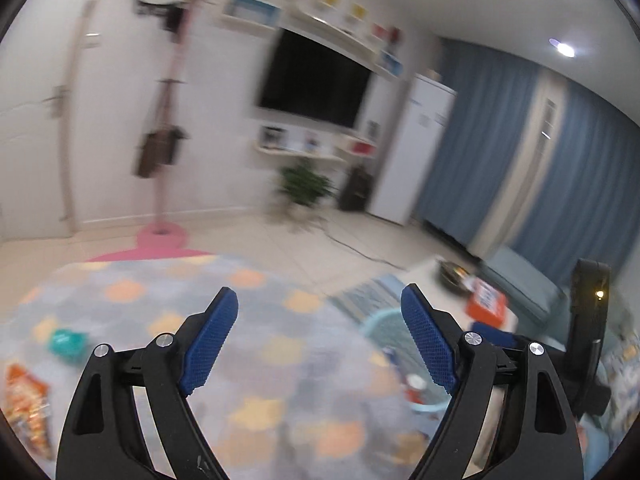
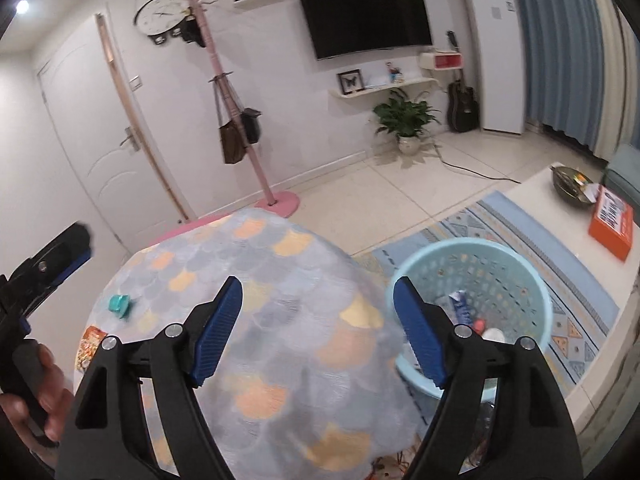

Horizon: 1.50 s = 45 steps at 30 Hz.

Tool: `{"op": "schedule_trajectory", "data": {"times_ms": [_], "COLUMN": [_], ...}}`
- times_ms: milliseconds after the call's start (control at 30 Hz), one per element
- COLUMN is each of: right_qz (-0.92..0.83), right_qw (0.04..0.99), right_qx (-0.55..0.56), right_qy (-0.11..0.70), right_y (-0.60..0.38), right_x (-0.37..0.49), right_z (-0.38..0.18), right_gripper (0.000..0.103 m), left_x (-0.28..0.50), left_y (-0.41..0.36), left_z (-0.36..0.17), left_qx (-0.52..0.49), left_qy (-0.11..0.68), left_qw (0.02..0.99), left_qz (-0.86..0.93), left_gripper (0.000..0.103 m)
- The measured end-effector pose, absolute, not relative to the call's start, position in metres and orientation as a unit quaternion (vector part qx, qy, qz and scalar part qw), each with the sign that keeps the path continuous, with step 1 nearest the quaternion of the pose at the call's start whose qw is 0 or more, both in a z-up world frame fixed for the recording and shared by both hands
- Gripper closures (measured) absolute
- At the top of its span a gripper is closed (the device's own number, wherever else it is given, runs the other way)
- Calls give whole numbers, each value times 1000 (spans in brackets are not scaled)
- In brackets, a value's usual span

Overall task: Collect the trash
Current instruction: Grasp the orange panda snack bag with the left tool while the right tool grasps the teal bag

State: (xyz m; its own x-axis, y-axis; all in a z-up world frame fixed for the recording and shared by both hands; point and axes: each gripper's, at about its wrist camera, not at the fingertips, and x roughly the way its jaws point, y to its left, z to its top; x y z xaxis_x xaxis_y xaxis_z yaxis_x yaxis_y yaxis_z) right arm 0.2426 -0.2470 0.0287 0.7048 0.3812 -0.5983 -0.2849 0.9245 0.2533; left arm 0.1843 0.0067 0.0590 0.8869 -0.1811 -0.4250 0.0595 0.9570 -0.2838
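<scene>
Two grippers hang wide apart and empty over a table draped in a scale-patterned cloth (image 2: pixel 272 320): the left gripper (image 1: pixel 320 340) and the right gripper (image 2: pixel 318 320). A teal wrapper (image 2: pixel 119 305) and an orange snack bag (image 2: pixel 89 347) lie on the cloth; the blue basket (image 2: pixel 532 288) beside the table holds trash.
</scene>
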Motion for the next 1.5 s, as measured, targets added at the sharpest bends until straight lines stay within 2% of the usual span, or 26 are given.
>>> {"op": "schedule_trajectory", "data": {"times_ms": [200, 400, 500, 633, 800, 1033, 1433, 1500], "right_qz": [252, 382, 444, 468, 452, 421, 398, 389], "right_qw": [912, 889, 854, 823, 799, 793, 800, 805], "right_qx": [36, -32, -55, -83, -82, -88, -115, -124], "right_qy": [322, 250, 266, 312, 389, 431, 434, 429], "right_y": [-187, -104, -57, 8, 69, 119, 154, 156], "right_x": [235, 205, 200, 206, 237, 254, 260, 258], "right_z": [47, 69, 67, 35, -16, -49, -87, -88], "right_gripper": [29, 23, 20, 19, 19, 19, 19, 25], "left_x": [126, 82, 67, 56, 72, 90, 100, 100], "left_y": [100, 183, 215, 251, 247, 245, 230, 227], "left_z": [49, 33, 18, -9, -34, -59, -75, -74], "left_qx": [-139, -163, -167, -199, -183, -184, -137, -133], "left_qy": [223, 237, 256, 289, 336, 371, 395, 396], "left_qw": [963, 942, 929, 912, 907, 897, 894, 895], "left_qz": [64, 171, 207, 214, 178, 155, 159, 156], "left_gripper": [21, 21, 21, 21, 21, 21, 21, 21]}}
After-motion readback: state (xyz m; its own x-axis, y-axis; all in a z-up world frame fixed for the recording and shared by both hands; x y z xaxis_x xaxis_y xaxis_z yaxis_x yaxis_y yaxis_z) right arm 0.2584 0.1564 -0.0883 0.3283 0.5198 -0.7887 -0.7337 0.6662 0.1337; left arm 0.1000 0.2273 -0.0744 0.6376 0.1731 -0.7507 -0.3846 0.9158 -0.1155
